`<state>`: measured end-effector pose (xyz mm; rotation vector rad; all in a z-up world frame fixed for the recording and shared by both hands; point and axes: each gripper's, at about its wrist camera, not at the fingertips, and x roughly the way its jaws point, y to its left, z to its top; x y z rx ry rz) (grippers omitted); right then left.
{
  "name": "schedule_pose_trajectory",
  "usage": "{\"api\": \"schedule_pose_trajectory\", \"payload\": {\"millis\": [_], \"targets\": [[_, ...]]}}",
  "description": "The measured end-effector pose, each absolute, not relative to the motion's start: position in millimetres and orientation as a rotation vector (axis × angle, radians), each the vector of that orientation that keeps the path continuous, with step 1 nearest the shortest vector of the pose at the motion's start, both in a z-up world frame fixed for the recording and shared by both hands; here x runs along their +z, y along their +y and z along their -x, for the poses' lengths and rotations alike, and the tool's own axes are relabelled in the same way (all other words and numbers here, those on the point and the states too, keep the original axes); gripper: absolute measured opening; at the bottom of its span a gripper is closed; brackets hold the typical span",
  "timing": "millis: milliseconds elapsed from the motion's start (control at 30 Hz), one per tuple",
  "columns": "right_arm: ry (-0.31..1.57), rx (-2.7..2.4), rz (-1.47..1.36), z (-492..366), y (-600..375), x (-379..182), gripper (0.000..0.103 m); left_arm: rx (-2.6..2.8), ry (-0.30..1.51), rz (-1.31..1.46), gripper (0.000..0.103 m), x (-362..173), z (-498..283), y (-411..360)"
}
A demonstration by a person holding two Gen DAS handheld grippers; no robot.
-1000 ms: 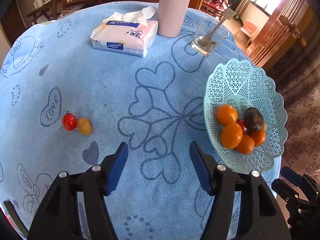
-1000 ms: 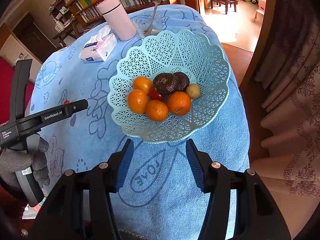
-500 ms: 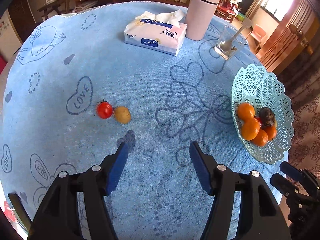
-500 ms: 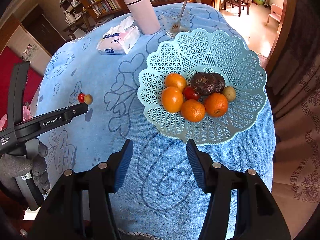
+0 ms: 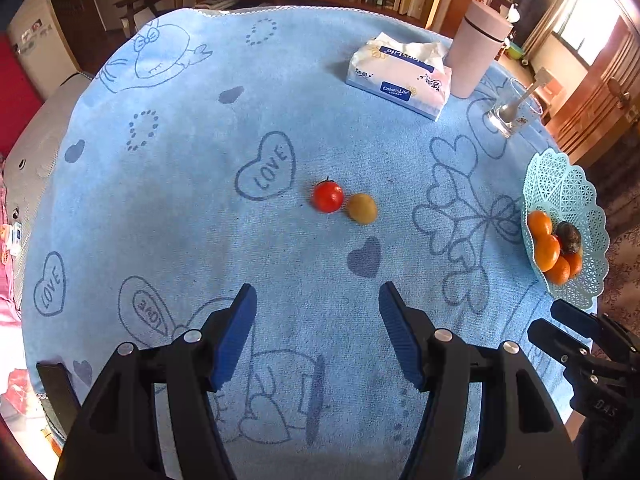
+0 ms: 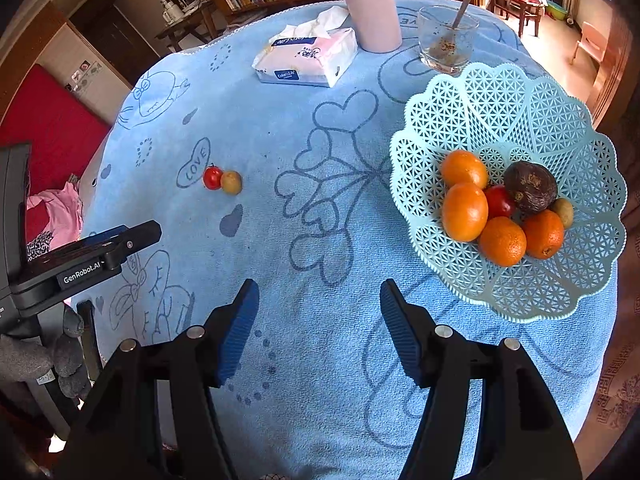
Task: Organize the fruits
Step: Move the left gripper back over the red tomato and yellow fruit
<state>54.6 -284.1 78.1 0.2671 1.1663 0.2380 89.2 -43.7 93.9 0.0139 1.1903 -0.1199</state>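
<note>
Both views had slid leftward over the cloth (image 5: 168,208) since the earlier frames, so the tomato (image 5: 327,197) and the small yellow-brown fruit (image 5: 362,209) beside it, formerly at the left of the left view, now sat near its middle, while the basket (image 5: 576,184) had drifted to the right edge. The left gripper (image 5: 314,316) hung over bare cloth, just short of that pair, jaws moderately wide and empty. The right gripper (image 6: 316,312) was likewise empty, its jaws opening with only cloth between them. In the right view the basket (image 6: 520,120) lay to the right and held four oranges (image 6: 464,212), a second tomato, a dark wrinkled fruit (image 6: 530,186) and a small yellowish fruit. The task looked mostly done: only the two loose fruits, touching or nearly so at mid-table, remained outside the basket. Tissues (image 5: 400,76), a pink flask (image 5: 478,48) and a glass (image 5: 512,114) stood at the far side, well clear of the fruit.
</note>
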Motion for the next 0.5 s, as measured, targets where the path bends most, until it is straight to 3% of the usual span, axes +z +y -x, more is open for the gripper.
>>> {"api": "schedule_pose_trajectory", "payload": {"millis": [500], "targets": [[1.187, 0.302, -0.150, -124, -191, 53, 0.064, 0.047, 1.227, 0.089, 0.064, 82, -68, 72]]}}
